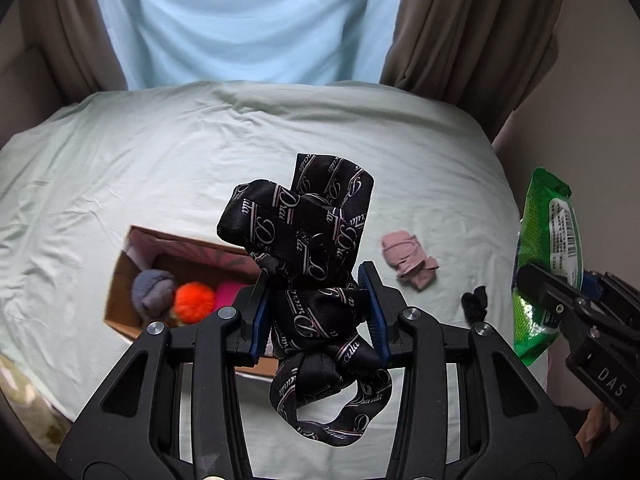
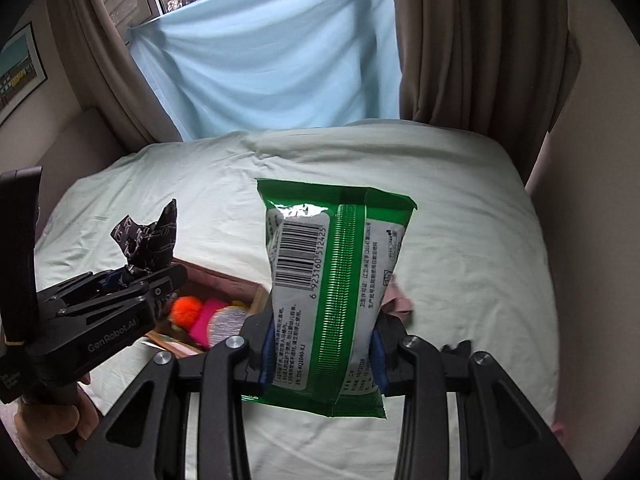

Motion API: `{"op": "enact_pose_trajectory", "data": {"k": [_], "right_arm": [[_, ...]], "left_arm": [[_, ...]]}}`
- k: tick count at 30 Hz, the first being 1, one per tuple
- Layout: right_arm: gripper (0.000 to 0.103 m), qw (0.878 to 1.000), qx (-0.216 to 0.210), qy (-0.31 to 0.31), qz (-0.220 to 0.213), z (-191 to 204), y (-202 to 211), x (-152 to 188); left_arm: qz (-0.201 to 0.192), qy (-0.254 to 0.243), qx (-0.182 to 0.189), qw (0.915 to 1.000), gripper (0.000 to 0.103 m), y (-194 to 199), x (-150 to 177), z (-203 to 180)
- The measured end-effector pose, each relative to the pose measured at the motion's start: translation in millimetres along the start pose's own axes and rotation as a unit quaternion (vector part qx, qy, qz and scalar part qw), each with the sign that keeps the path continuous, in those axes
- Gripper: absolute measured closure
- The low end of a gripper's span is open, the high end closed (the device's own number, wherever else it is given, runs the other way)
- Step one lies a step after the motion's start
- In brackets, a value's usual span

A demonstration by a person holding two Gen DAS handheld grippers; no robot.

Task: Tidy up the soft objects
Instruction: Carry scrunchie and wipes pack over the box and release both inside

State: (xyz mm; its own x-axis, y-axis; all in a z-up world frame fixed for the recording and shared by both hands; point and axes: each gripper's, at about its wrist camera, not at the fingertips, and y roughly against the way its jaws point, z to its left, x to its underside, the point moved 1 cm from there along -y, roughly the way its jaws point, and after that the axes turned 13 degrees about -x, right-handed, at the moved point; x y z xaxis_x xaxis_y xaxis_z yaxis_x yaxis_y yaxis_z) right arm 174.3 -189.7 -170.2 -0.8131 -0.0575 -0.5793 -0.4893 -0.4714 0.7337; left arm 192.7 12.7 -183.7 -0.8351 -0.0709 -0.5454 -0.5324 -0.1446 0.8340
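Observation:
My left gripper [image 1: 316, 312] is shut on a black patterned fabric bundle [image 1: 308, 240] and holds it in the air above the bed, over the right end of a cardboard box [image 1: 120, 280]. The box holds a grey sock ball [image 1: 152, 290], an orange pompom [image 1: 195, 302] and a pink item [image 1: 226, 294]. My right gripper [image 2: 322, 354] is shut on a green wet-wipes pack [image 2: 332, 280], held upright above the bed to the right of the box [image 2: 240, 280]. A pink sock [image 1: 406, 258] and a small black item [image 1: 476, 302] lie on the sheet.
The bed has a pale green sheet [image 1: 160, 160] that falls off at the near edge. Brown curtains [image 1: 460, 20] and a light blue cloth [image 1: 248, 20] hang behind it. A wall [image 2: 592, 240] stands close on the right. A hand [image 2: 60, 416] holds the left gripper.

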Motion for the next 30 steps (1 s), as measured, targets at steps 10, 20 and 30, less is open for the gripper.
{"op": "enact_pose_trajectory", "data": {"k": [10, 20, 30], "right_arm": [[0.069, 0.999, -0.026, -0.018, 0.018, 97, -48, 9], [0.069, 0.997, -0.044, -0.05, 0.045, 153, -105, 15], [0.069, 0.991, -0.036, -0.076, 0.103, 181, -178, 11]], "left_arm": [[0.022, 0.008, -0.019, 0.9995, 0.066, -12, 10, 115], [0.062, -0.02, -0.019, 0.9977, 0.066, -53, 21, 195], [0.121, -0.049, -0.006, 0.9914, 0.066, -115, 12, 226]]}}
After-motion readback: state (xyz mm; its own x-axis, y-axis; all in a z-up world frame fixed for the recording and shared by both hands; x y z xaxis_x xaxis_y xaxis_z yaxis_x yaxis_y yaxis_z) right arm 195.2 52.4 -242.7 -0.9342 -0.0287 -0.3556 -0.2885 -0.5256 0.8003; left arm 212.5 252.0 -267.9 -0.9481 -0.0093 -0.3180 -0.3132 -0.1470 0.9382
